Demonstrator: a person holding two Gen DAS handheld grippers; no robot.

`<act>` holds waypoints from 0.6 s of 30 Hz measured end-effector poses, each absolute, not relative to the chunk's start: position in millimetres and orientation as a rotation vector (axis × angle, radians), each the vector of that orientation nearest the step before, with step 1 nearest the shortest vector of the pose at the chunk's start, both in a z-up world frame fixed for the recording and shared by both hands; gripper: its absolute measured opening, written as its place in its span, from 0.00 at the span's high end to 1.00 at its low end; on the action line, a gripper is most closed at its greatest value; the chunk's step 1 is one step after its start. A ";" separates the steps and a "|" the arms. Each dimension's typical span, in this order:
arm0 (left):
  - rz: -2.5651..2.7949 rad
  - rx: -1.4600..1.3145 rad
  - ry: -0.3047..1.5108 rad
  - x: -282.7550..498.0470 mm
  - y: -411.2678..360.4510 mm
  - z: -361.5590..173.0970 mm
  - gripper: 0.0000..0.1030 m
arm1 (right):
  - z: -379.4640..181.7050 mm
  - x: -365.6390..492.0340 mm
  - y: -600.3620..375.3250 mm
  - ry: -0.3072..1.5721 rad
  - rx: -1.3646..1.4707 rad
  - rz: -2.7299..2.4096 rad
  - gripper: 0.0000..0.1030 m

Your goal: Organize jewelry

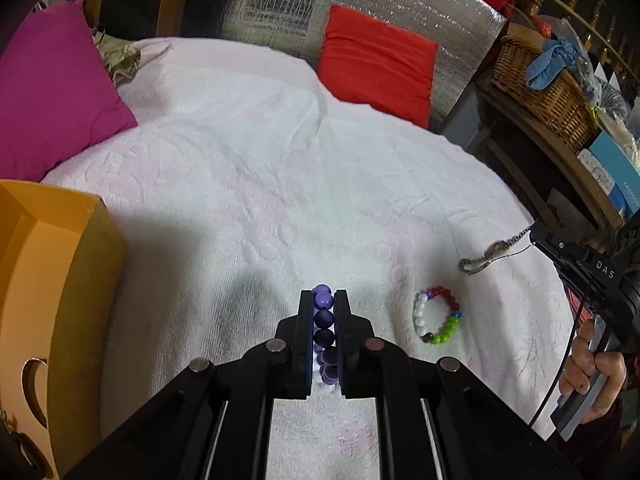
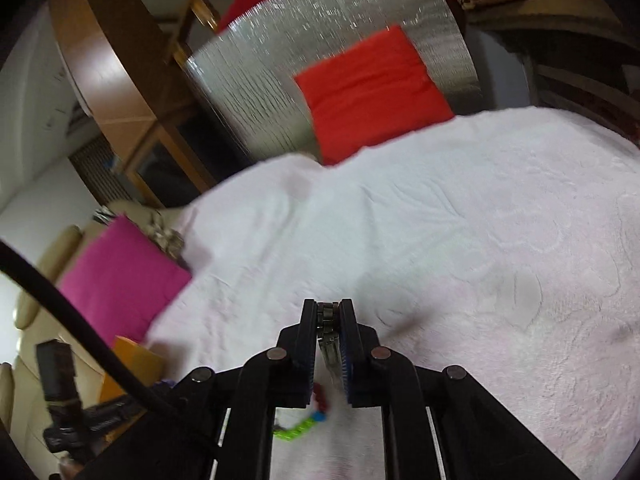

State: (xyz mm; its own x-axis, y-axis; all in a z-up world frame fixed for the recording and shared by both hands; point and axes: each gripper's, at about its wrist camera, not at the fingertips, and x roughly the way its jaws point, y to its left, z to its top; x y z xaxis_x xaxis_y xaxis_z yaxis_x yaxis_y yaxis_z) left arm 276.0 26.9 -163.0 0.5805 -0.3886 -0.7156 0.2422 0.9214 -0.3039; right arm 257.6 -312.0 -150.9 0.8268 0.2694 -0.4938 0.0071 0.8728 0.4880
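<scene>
My left gripper (image 1: 324, 294) is shut on a purple bead bracelet (image 1: 323, 318), held just above the white towel (image 1: 240, 200). My right gripper (image 2: 329, 304) is shut on a metal link watch band (image 2: 328, 316). In the left wrist view that watch (image 1: 494, 251) dangles from the right gripper (image 1: 536, 234) at the right, lifted off the towel. A multicoloured bead bracelet (image 1: 438, 314) lies flat on the towel between the two grippers; part of it (image 2: 304, 426) shows under the right gripper. An open orange box (image 1: 60, 280) stands at the left.
A magenta cushion (image 1: 52, 92) and a red cushion (image 1: 376, 64) lie at the far side of the towel, before a silver foil panel (image 1: 400, 4). A wicker basket (image 1: 540, 80) stands on a wooden shelf at the right. A hand (image 1: 592, 372) grips the right handle.
</scene>
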 end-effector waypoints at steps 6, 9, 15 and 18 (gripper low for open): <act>-0.373 -0.207 0.807 273.7 37.1 -145.2 0.91 | -142.5 251.1 -304.0 0.536 0.510 0.166 0.89; -0.361 -0.238 0.772 272.3 49.9 -133.6 0.91 | -137.1 249.7 -291.9 0.521 0.506 0.195 0.89; -0.296 -0.319 0.695 272.0 96.4 -112.7 0.91 | -122.2 239.7 -256.7 0.497 0.478 0.290 0.89; -0.239 -0.378 0.666 274.5 130.6 -104.2 0.91 | -115.5 238.0 -227.0 0.498 0.466 0.353 0.89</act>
